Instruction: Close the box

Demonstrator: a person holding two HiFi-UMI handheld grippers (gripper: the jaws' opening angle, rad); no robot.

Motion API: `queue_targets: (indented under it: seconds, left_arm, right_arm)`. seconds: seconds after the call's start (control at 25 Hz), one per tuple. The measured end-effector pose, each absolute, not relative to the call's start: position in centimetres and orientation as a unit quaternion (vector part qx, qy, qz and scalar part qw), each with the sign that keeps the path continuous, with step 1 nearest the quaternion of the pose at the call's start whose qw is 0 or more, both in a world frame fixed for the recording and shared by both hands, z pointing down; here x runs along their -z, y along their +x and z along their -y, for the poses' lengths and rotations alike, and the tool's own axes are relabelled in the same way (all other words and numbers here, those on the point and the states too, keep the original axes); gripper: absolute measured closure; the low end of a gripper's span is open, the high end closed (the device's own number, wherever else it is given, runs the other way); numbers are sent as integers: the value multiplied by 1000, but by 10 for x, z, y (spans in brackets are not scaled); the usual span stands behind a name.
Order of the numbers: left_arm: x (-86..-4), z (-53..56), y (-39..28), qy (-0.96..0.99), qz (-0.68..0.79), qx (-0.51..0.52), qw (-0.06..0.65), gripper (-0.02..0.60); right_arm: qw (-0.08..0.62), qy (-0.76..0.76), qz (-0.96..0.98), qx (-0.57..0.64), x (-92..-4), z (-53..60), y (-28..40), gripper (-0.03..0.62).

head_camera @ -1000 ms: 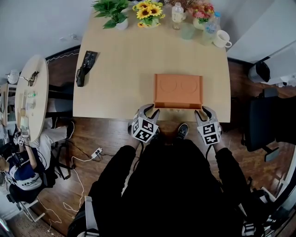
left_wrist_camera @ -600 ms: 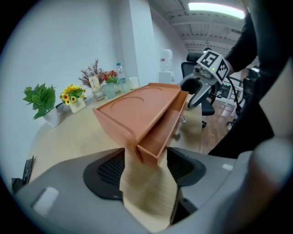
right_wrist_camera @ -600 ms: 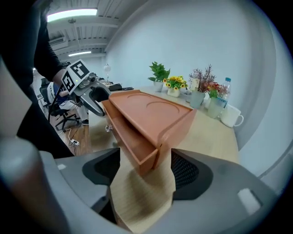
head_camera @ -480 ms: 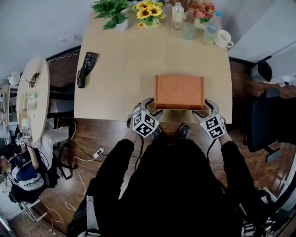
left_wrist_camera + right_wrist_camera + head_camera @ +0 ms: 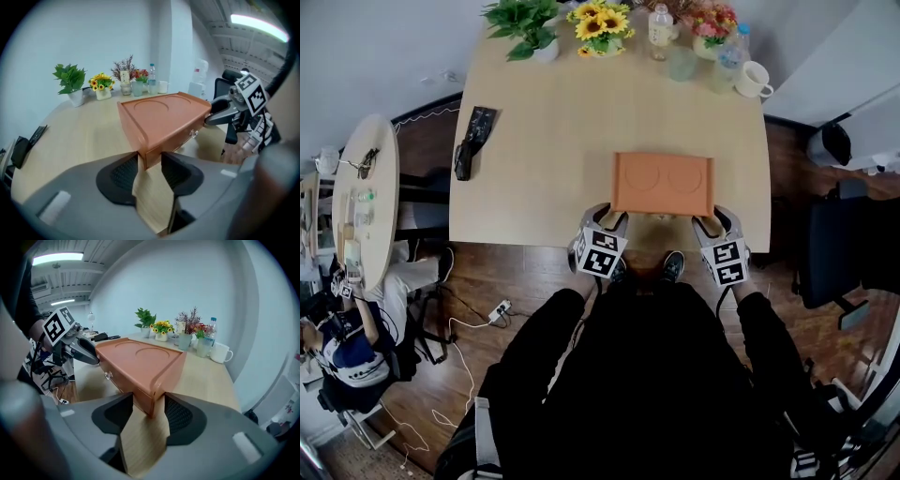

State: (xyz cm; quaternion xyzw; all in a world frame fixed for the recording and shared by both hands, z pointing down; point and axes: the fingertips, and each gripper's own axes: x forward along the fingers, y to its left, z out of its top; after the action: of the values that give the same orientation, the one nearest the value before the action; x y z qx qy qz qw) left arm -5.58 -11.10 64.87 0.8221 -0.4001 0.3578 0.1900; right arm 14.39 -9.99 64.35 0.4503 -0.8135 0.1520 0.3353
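An orange box point(image 5: 662, 184) with a knobbed drawer front lies flat on the wooden table point(image 5: 544, 122), close to the near edge. My left gripper point(image 5: 607, 217) straddles the box's near left corner point(image 5: 149, 157). Its jaws are closing, and both pads point(image 5: 123, 174) sit against that corner. My right gripper point(image 5: 712, 221) straddles the near right corner point(image 5: 150, 404). Its jaws are closing too, with the corner between them and the pads point(image 5: 180, 414) just beside it. Each gripper view shows the other gripper across the drawer front: the right gripper point(image 5: 220, 110) and the left gripper point(image 5: 85, 352).
Potted plants point(image 5: 528, 23), sunflowers point(image 5: 602, 25), a bottle point(image 5: 660, 26) and a white mug point(image 5: 752, 80) line the table's far edge. A black device point(image 5: 474, 139) lies at the left edge. A round side table point(image 5: 361, 202) stands left, a dark chair point(image 5: 839, 253) right.
Half a second ago both grippers were spread outward with wide jaws. They have since drawn in onto the box's near corners and their jaws have narrowed.
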Motion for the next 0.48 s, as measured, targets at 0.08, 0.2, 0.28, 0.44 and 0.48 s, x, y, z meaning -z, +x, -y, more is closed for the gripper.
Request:
queue_targets:
  seconds: [0.08,0.2,0.28,0.44,0.48]
  left_arm:
    - [-649,111,-56,821,406,-354,190,443]
    - [-646,109,-56,828,399,-353,173,442]
    - [-635,105,-59,833,399,-346,166,440]
    - [-576,112,-72,837,436,-292,156,439]
    - [-553,116,-71,841,443,-271,149,439]
  right_arm:
    - [337,449,814,-151,-644,100,144,381]
    - [350,438,814,-152,-645,99,147,376]
    - [336,438,818,-160,-631,99,148,378]
    - [262,473,827,-156,-569,109,151,384]
    - [238,486,828,-148,-549,114,152,391]
